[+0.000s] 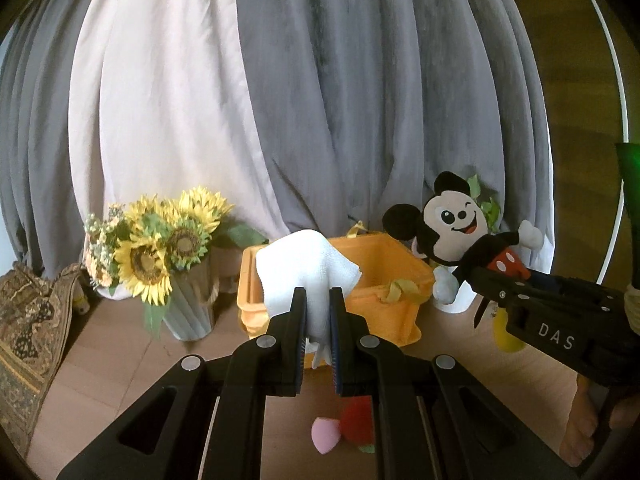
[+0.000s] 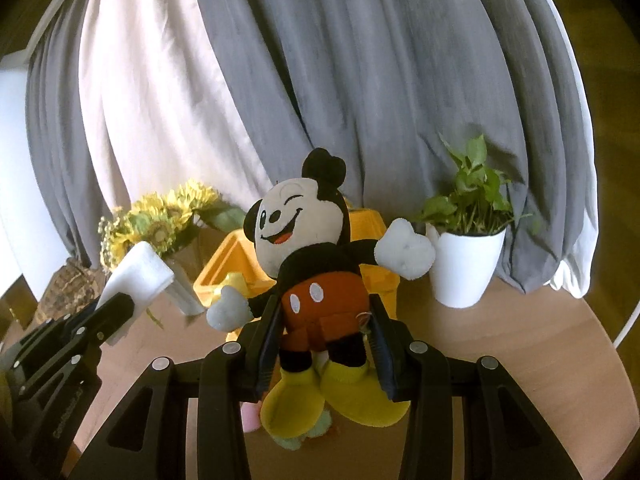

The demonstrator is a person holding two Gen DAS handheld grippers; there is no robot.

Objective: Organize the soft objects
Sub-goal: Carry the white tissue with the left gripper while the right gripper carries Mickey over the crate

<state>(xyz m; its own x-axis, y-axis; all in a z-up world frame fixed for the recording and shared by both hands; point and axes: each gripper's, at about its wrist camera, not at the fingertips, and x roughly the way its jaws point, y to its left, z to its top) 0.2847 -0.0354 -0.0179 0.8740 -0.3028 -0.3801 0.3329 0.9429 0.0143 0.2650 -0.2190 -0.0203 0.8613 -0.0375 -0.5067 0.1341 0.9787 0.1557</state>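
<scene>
My left gripper [image 1: 318,296] is shut on a white folded cloth [image 1: 306,268], held in the air in front of the orange bin [image 1: 384,300]. The right gripper [image 2: 324,308] is shut on a mouse plush toy [image 2: 316,256] at its red shorts, with head up and yellow shoes hanging below. In the left wrist view the plush [image 1: 452,228] and the right gripper [image 1: 486,284] hang to the right of the bin. In the right wrist view the left gripper [image 2: 116,304] with the cloth [image 2: 138,276] is at the left. The bin [image 2: 236,264] sits behind the plush.
A vase of sunflowers [image 1: 168,240] stands left of the bin, and a white pot with a green plant [image 2: 464,264] stands to its right. A pink piece [image 1: 324,436] and a red soft toy [image 1: 358,424] lie on the wooden floor. Grey and white curtains hang behind. A patterned rug [image 1: 28,320] lies at left.
</scene>
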